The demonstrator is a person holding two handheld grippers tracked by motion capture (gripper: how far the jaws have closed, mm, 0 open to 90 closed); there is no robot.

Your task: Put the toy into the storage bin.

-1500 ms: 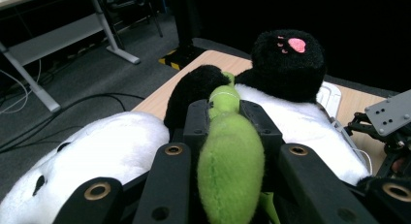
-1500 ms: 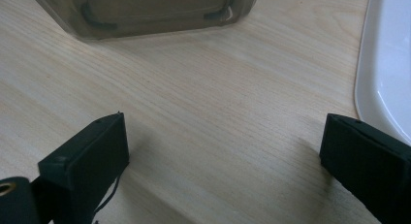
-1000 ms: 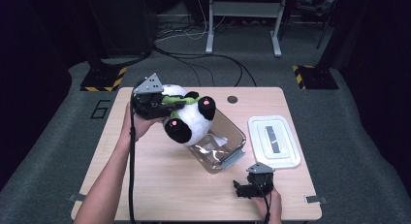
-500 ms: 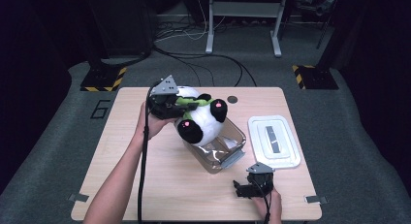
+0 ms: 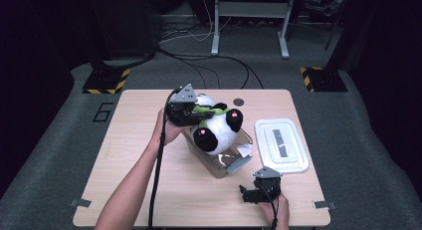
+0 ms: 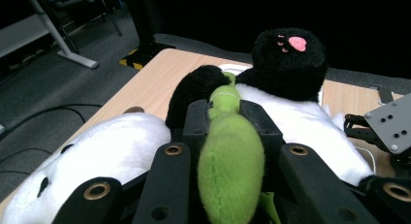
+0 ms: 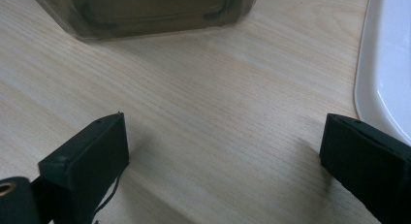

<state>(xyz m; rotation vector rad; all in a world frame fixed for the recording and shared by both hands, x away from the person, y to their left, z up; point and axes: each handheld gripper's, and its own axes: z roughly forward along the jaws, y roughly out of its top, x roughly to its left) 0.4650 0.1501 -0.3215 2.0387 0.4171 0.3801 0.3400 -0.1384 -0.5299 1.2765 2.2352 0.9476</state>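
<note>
Panda plush (image 5: 216,130) hangs from my left gripper (image 5: 185,110), whose jaws are clamped on the green stalk (image 6: 228,156) sewn across the toy's front; in the left gripper view the green plush bulges up between the two black jaws. My left forearm (image 5: 134,182) reaches diagonally up from the table's near edge, hand wrapped around the gripper body, holding the toy over the far-left part of the clear plastic container (image 5: 234,163). The panda's white body and black paws with pink pads sit low over the container's opening; I cannot tell whether it touches the bottom.

My right gripper (image 5: 259,190) rests low by the near edge of the wooden table (image 5: 124,140), my hand behind it. Its jaws stand wide apart with nothing between them, bare wood under them in the right gripper view. Just ahead of it is the container's near wall (image 7: 145,10), and off to the right lies the white lid (image 5: 281,145), flat on the table beside the container.
</note>
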